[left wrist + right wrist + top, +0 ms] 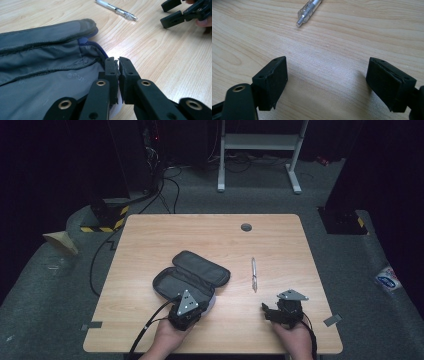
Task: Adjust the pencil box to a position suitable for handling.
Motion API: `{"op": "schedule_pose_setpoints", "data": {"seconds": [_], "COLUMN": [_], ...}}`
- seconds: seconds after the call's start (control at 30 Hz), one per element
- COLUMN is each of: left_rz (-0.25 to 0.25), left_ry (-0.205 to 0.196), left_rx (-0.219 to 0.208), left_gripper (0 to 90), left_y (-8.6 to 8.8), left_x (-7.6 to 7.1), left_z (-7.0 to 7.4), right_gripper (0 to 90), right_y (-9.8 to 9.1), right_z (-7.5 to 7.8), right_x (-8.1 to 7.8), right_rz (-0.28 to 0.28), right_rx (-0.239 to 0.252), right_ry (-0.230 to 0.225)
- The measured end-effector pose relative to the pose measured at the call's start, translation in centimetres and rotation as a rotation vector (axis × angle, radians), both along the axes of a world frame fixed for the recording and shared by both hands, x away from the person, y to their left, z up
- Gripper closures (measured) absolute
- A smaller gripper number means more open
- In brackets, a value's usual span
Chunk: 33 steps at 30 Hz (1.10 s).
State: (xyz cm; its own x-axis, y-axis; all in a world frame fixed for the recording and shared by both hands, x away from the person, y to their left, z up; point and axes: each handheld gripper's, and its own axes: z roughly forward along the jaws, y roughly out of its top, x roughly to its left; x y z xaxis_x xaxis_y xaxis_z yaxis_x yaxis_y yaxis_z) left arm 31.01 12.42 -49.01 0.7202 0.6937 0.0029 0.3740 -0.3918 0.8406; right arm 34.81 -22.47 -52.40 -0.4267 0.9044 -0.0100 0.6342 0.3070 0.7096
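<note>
A dark grey pencil case point(192, 272) lies open on the wooden table point(150, 235), its lid folded back. My left gripper point(199, 301) is at the case's near right corner. In the left gripper view its jaws point(118, 62) are shut on the edge of the case point(50, 75), with a bit of pale lining between them. A clear white pen point(254, 274) lies to the right of the case. My right gripper point(270, 312) hovers low near the table's front right, open and holding nothing point(327, 75). The pen's tip point(309, 11) lies a little ahead of it.
A round cable hole point(246, 227) sits near the table's far edge. The right gripper point(175, 12) and the pen point(116, 10) show beyond the case in the left gripper view. Cables and a yellow-and-black block point(107, 217) lie on the floor at far left.
</note>
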Motion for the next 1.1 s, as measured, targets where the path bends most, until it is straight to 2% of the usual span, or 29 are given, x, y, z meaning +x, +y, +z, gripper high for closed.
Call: {"op": "schedule_pose_setpoints", "data": {"seconds": [0.03, 0.13, 0.17, 0.23, 0.33, 0.37, 0.43, 0.6, 0.67, 0.83, 1.07, 1.1], "left_rz": [0.001, 0.008, 0.014, 0.037, 0.099, 0.117, 0.151, 0.253, 0.277, 0.34, 0.379, 0.38], "left_ry": [-0.001, 0.0, -0.007, -0.026, -0.06, -0.081, -0.095, -0.076, -0.065, -0.052, -0.01, -0.009], "left_rx": [-0.003, -0.019, -0.029, -0.029, -0.003, 0.022, 0.055, 0.043, 0.027, 0.022, -0.037, -0.035], "left_gripper": [77.6, 74.4, 70.6, 70.0, 68.3, 67.7, 66.8, 66.0, 65.9, 64.9, 61.5, 60.8], "left_y": [0.2, 1.0, 1.5, 2.4, 4.4, 5.0, 6.1, 9.6, 10.7, 13.0, 14.5, 14.6], "left_x": [0.0, 0.1, 0.1, 0.2, 0.7, 0.8, 1.1, 2.3, 2.6, 3.0, 3.5, 3.6], "left_z": [0.1, 0.5, 0.9, 1.3, 1.7, 1.7, 1.6, 1.3, 1.2, 0.9, 0.3, 0.3], "right_gripper": [17.5, 17.5, 17.5, 17.5, 17.5, 17.5, 17.5, 17.5, 17.5, 17.7, 17.9, 17.9], "right_y": [0.0, 0.0, 0.0, 0.0, 0.0, 0.0, 0.0, 0.0, 0.0, 0.0, 0.0, 0.0], "right_z": [0.0, 0.0, 0.0, 0.0, 0.0, 0.0, 0.0, 0.0, 0.0, 0.0, 0.0, 0.0], "right_x": [0.0, 0.0, 0.0, 0.0, 0.0, 0.0, 0.0, 0.0, 0.0, 0.0, 0.0, 0.0], "right_rz": [0.002, 0.002, 0.001, 0.002, 0.001, 0.001, 0.002, 0.001, 0.001, 0.002, 0.002, 0.002], "right_rx": [0.001, 0.001, 0.0, 0.001, 0.0, 0.001, 0.001, 0.001, 0.001, 0.001, 0.001, 0.001], "right_ry": [-0.001, 0.0, -0.001, 0.0, -0.001, 0.0, 0.0, 0.0, 0.0, 0.0, -0.002, -0.002]}}
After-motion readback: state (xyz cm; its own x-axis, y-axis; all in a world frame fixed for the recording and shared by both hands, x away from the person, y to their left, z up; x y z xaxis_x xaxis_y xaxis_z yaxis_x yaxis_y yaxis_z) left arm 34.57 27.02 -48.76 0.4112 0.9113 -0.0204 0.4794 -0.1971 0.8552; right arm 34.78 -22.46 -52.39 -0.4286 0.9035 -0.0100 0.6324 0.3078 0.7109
